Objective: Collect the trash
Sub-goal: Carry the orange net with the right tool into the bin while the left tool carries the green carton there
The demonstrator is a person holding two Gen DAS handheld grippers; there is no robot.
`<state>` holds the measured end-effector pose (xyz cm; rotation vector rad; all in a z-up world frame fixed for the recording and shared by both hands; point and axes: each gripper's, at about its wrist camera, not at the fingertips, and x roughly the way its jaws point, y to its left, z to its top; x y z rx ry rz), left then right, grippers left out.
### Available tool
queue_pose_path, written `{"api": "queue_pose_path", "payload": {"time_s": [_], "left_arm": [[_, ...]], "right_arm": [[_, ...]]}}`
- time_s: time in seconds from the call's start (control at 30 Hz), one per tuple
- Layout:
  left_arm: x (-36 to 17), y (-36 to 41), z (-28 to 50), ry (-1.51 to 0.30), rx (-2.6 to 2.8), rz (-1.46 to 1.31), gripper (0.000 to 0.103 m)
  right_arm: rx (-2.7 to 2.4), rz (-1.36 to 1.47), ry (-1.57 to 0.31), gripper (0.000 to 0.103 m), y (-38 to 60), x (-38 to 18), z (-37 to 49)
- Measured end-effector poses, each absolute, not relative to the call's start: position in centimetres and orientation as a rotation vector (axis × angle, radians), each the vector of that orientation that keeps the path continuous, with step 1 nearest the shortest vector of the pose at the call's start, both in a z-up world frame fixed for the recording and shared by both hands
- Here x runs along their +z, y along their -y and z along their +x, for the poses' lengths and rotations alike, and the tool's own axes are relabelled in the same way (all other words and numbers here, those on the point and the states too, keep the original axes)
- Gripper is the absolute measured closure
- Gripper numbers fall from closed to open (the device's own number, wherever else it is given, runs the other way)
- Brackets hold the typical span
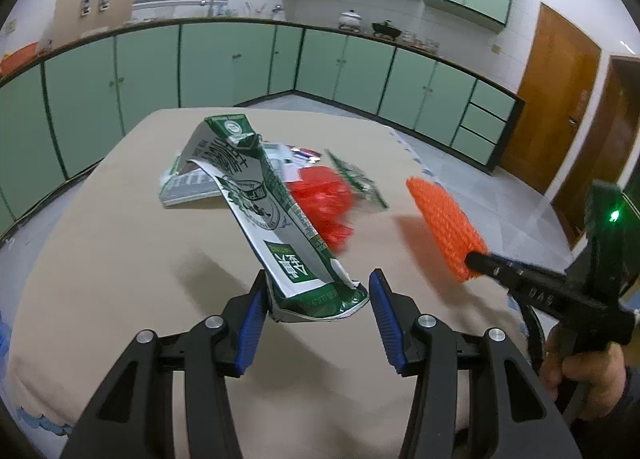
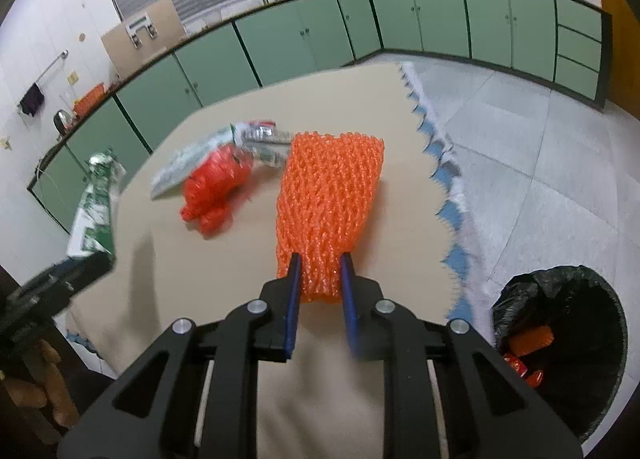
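My left gripper (image 1: 318, 291) has its jaws wide apart, and a flattened green and white milk carton (image 1: 276, 219) rests with its near end between them, touching the left finger; whether it is gripped I cannot tell. The carton also shows at the left of the right wrist view (image 2: 94, 215). My right gripper (image 2: 320, 271) is shut on an orange foam net sleeve (image 2: 328, 195), held above the beige table (image 2: 360, 99); the sleeve also shows in the left wrist view (image 1: 444, 227). A red plastic bag (image 2: 212, 191) and crumpled wrappers (image 2: 260, 139) lie on the table.
A bin with a black liner (image 2: 568, 339), holding orange and red trash, stands on the tiled floor at the lower right. Green kitchen cabinets (image 1: 240, 63) run behind the table. A wooden door (image 1: 560, 91) is at the right.
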<state>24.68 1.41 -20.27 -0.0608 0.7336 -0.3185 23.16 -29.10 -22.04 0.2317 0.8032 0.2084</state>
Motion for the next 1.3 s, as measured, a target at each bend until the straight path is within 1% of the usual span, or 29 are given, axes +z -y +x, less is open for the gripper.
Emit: {"api": "queue_pose_path", "payload": {"time_s": [0.2,0.37,0.53,0.67,0.87,0.9,0.97,1.0,1.03,1.07,1.1,1.17,1.3], "left_arm": [[-19.1,2.4,22.8,-0.725,-0.429,-0.040,0.053],[-18.6,8.8,21.3,-0.730,-0.583,0.001,0.053],[-18.9,15.9,20.3,-0.758,-0.765,0.053,0.053],[-20.6,22.2,20.0,-0.809,-0.893,0.130,0.053],[-25.9,32.2,19.9,-0.936,-1.017,0.279,0.053],[-26.6,33.2,20.0,-0.954,-1.026,0.299,0.052],[-28.4,35.4,20.0,-0.993,-1.038,0.334,0.052],[-29.7,36.8,20.1,-1.018,-1.048,0.362,0.051],[-30.7,37.7,20.2,-1.032,-1.047,0.389,0.050],[-31.7,38.5,20.4,-1.033,-1.034,0.420,0.049],[-32.3,38.8,20.6,-1.038,-1.027,0.439,0.046],[-33.7,39.7,21.1,-1.062,-1.008,0.459,0.045],[-34.5,39.9,20.7,-1.058,-0.977,0.471,0.036]], "right_arm": [[0.142,0.248,-0.746,0.085,33.6,-19.0,19.0],[0.013,0.275,-0.739,0.085,39.5,-19.1,15.2],[-0.121,0.367,-0.766,0.085,46.3,-21.1,11.1],[-0.214,0.445,-0.815,0.084,50.8,-24.0,9.3],[-0.306,0.535,-0.877,0.084,55.2,-27.9,9.4],[-0.315,0.553,-0.901,0.083,55.8,-28.6,9.6],[-0.333,0.569,-0.923,0.078,56.6,-29.4,9.9],[-0.350,0.584,-0.916,0.072,57.1,-29.7,9.9],[-0.358,0.593,-0.910,0.065,57.2,-29.6,10.0],[-0.366,0.601,-0.903,0.062,57.3,-29.5,10.1],[-0.366,0.608,-0.897,0.060,57.9,-29.5,10.0],[-0.366,0.627,-0.890,0.059,58.4,-29.8,10.0],[-0.364,0.632,-0.878,0.059,59.0,-29.6,9.5]]}}
